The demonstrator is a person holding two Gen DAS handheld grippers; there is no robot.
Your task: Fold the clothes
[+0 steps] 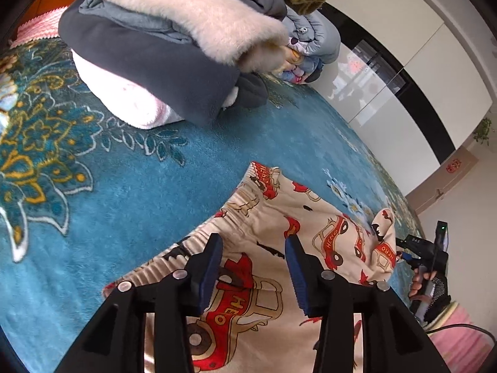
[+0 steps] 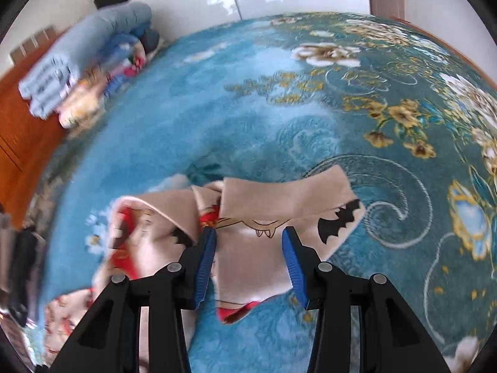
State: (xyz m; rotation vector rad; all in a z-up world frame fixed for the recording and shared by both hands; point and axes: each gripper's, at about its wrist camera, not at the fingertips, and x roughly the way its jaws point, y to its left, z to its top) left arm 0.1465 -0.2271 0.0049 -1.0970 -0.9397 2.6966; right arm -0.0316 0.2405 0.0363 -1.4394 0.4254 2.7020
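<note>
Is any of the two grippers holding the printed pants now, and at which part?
Nothing is held. The left gripper and the right gripper both stand open above the printed pants, pads not pressing the fabric.

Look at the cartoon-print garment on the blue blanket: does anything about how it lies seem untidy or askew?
Yes. The cartoon-print garment is not flat: in the right wrist view its far end is turned back over itself and bunched into a crooked ridge. The blue blanket around it looks smooth.
</note>
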